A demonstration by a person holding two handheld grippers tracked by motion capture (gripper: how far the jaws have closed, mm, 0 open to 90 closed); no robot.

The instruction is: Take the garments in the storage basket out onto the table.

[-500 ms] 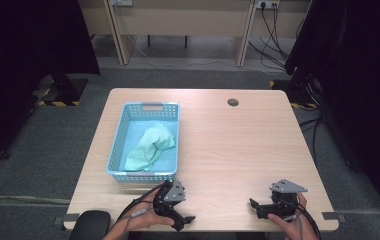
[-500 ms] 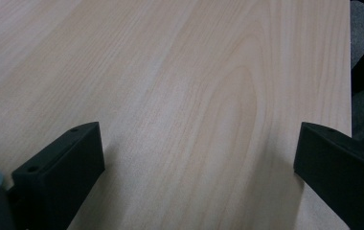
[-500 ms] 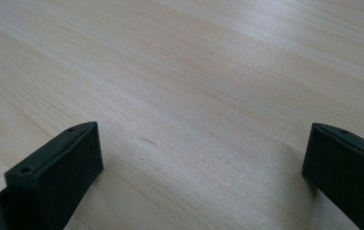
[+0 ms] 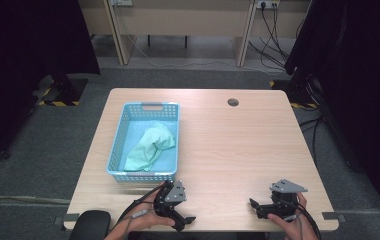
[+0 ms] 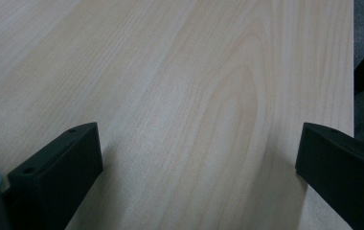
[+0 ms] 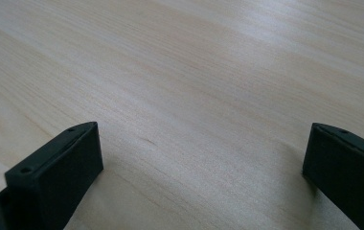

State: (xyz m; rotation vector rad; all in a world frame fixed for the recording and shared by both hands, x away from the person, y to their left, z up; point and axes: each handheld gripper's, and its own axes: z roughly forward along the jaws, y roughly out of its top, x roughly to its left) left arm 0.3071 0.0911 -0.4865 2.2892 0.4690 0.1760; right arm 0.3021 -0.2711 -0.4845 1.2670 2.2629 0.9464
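Note:
A blue plastic basket point(image 4: 118, 142) stands on the left half of the light wood table point(image 4: 233, 150), with a crumpled pale green cloth point(image 4: 150, 146) lying inside it. Near the front edge, just below the basket, a hand holds my left gripper point(image 4: 184, 209) low over the wood. Its jaws stand wide apart, open point(image 5: 197, 139), with bare table between them. At the front right, another hand holds my right gripper point(image 4: 254, 209), also open point(image 6: 199, 139) over bare wood. Neither gripper touches the basket or the cloth.
A small dark round grommet point(image 4: 233, 102) sits in the table near its far edge. A black rounded object point(image 4: 89, 225) lies just off the front left corner. Desk legs and cables point(image 4: 188, 62) stand on the grey floor beyond the table.

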